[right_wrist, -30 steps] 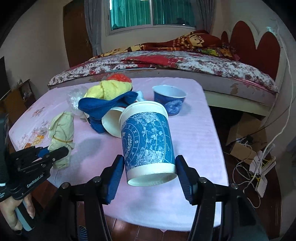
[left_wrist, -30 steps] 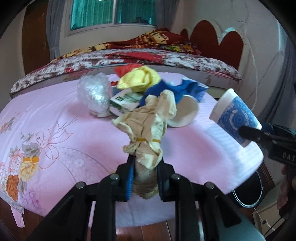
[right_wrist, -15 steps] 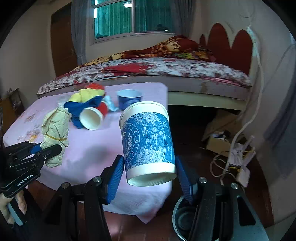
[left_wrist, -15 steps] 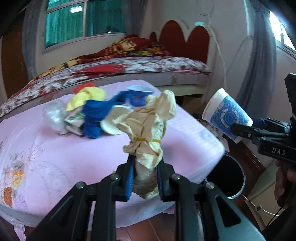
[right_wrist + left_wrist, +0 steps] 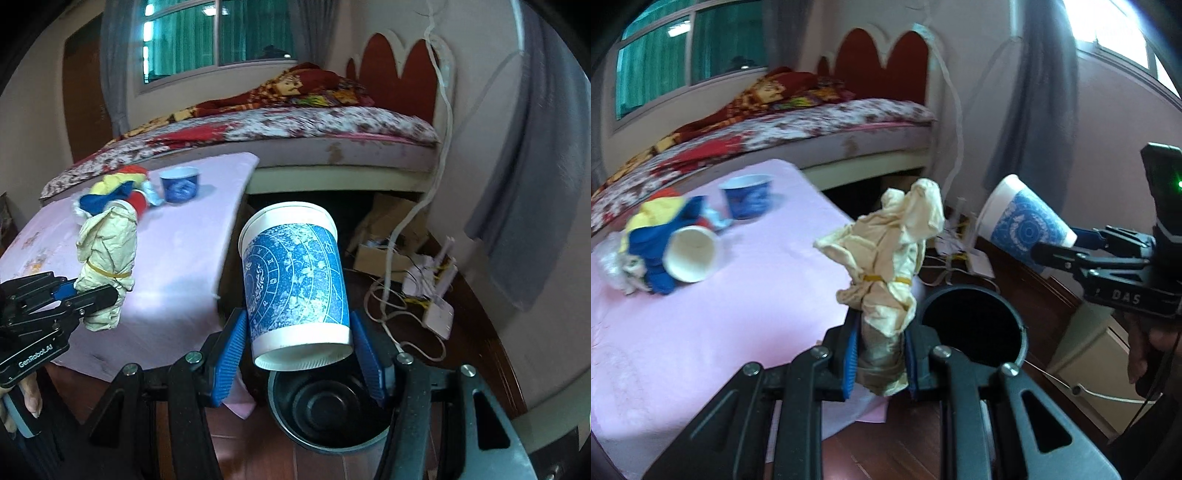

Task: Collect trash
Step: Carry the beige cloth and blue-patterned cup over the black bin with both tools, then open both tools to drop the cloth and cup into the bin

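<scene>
Right wrist: right gripper point(image 5: 301, 345) clamps blue cup point(image 5: 293, 280) above bin point(image 5: 328, 410); left gripper point(image 5: 879, 360) clamps rag point(image 5: 890, 266).

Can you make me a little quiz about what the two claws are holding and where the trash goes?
1. True or false: the left claw holds a blue sock.
2. What is in the right claw?
A) a plastic bottle
B) the blue patterned paper cup
C) a spoon
3. What black thing stands on the floor below the cup?

Key:
1. False; it grips the cream crumpled bundle.
2. B.
3. The bin.
</scene>
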Motion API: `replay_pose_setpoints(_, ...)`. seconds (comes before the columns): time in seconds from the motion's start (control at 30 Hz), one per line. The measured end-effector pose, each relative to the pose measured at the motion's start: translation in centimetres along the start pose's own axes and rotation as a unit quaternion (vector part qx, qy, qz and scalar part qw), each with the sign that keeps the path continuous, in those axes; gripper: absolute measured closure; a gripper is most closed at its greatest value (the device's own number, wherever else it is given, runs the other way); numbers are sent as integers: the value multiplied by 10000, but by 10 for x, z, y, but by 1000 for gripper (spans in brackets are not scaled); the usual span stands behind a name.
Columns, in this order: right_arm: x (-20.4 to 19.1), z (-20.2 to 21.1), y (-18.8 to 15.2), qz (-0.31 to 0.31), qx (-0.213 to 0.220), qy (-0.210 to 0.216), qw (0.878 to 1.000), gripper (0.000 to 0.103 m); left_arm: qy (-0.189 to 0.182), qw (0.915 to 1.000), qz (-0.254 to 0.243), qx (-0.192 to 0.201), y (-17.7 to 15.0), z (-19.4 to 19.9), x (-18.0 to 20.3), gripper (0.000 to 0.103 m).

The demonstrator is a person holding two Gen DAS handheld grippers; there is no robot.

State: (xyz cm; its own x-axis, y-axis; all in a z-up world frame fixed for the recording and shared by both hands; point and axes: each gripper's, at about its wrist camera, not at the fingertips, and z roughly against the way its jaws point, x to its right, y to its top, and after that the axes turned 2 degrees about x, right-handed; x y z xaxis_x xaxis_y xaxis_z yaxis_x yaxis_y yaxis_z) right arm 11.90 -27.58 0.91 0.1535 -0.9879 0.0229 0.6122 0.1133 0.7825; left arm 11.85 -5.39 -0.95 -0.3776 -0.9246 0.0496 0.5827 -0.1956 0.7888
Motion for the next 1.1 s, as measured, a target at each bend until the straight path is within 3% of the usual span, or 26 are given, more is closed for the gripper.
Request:
replay_pose_setpoints(0.3,61,8,-46,-326,-347,-341,9983,44,-727,9953,-376,-522,-12,-36,72,81)
replay_pose_setpoints(0.43,77,4,-64,-408,-537,-381,9970,44,-838,9927,-429,-758,-21,-55,89,81)
replay_pose_setpoints(0.87,96,-63,-86,-184,-1235,-129,9921,44,-1303,9827,-151,-1305,-23,-120,99,80)
replay_pose_setpoints(1.03,102,-93,-90,-216,-1470,44,9889,44,-1240,9793,-75,-1595,-27,-145,98,80)
replay_pose_setpoints(1.1,103,-104,-89,-238,-1546,123,9876,43,-1294,9768,-35,-1708,-31,-153,98,76)
